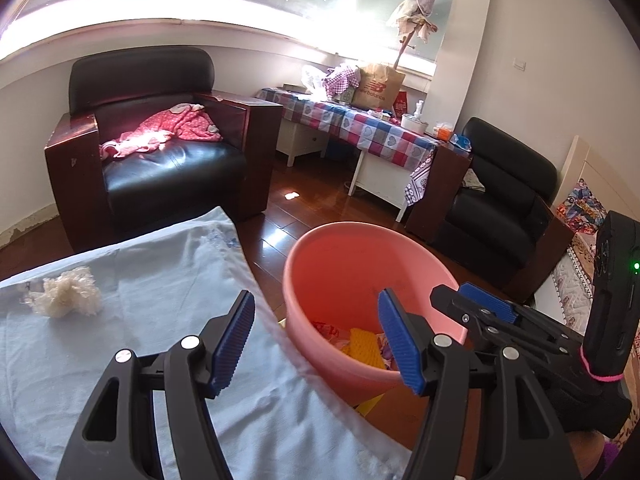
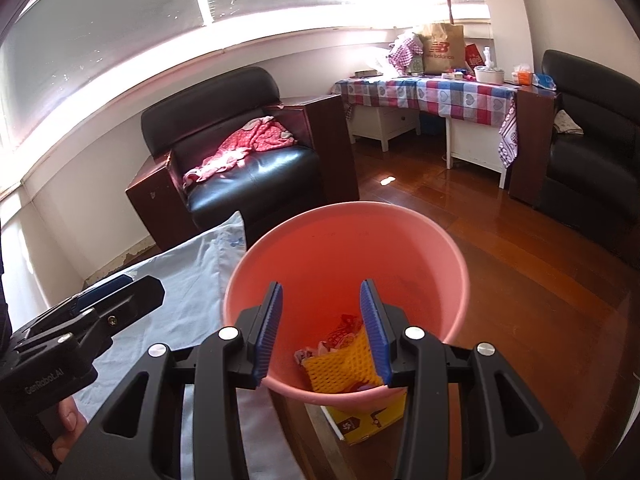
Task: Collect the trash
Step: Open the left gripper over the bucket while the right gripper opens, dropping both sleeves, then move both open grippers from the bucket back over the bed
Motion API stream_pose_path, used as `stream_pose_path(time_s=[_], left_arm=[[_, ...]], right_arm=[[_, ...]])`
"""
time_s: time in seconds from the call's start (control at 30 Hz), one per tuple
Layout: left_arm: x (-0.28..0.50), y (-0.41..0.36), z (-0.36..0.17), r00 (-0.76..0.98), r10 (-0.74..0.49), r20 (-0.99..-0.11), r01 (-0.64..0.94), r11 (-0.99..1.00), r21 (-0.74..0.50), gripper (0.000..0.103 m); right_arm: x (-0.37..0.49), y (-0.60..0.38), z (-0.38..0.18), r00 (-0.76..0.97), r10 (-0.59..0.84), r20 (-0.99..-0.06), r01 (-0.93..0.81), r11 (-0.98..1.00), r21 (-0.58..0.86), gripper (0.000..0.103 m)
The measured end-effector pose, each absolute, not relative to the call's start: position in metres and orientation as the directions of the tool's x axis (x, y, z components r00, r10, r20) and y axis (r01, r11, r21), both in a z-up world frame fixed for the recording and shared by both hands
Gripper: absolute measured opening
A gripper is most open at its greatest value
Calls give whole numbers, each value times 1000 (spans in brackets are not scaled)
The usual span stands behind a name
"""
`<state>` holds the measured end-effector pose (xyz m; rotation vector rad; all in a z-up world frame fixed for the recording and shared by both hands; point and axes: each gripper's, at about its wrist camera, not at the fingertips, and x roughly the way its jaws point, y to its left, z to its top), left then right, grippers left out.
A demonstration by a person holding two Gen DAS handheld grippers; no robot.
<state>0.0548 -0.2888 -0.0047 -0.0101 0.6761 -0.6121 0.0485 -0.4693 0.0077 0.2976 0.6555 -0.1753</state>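
A pink bucket (image 1: 352, 264) stands beside a surface covered by a light blue cloth (image 1: 160, 288). In it lie a yellow foam net (image 2: 344, 364) and red-white wrappers (image 2: 340, 334). A crumpled whitish wad (image 1: 66, 296) rests on the cloth at the left. My left gripper (image 1: 320, 336) is open and empty, straddling the cloth's edge and the bucket's near rim. My right gripper (image 2: 322, 332) hangs over the bucket (image 2: 352, 248), open with nothing between its pads. Each gripper shows in the other's view: the right gripper (image 1: 452, 296) and the left gripper (image 2: 136, 284).
A black armchair (image 1: 160, 152) with a pink garment stands behind the cloth. A table with a checked cloth (image 1: 360, 128) and clutter is at the back, with a second black armchair (image 1: 500, 208) to its right. A yellow box (image 2: 360, 420) sits under the bucket on the wooden floor (image 2: 520, 280).
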Motion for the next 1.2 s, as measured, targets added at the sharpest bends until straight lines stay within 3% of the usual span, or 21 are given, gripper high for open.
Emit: stream_pose_path(time_s=[0.9, 1.2], left_arm=[[41, -153, -16, 699, -330, -634, 291, 942, -170, 63], [19, -79, -27, 744, -201, -638, 166, 979, -116, 63]], right_arm=[[66, -364, 10, 754, 192, -628, -28, 965, 261, 41], [76, -329, 4, 719, 256, -646, -102, 958, 267, 41]])
